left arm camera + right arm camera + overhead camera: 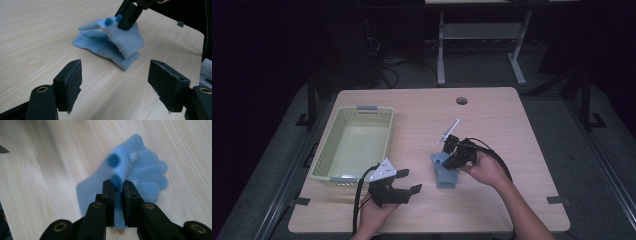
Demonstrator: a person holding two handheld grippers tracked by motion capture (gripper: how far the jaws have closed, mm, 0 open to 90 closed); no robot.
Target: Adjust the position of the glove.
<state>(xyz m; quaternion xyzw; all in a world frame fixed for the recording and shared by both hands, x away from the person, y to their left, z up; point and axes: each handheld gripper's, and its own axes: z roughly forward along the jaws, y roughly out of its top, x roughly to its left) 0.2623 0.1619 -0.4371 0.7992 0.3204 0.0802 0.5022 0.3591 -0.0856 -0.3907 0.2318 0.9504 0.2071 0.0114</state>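
Your right gripper (117,185): pinching a blue glove (135,170) on the table (492,120). Your left gripper (115,85): jaws wide, empty.

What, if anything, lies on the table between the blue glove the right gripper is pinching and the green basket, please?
Nothing visible does. The right gripper is shut on the top blue glove, and bare table runs from there to the green basket. The open left gripper sits nearer the person, beside that path.
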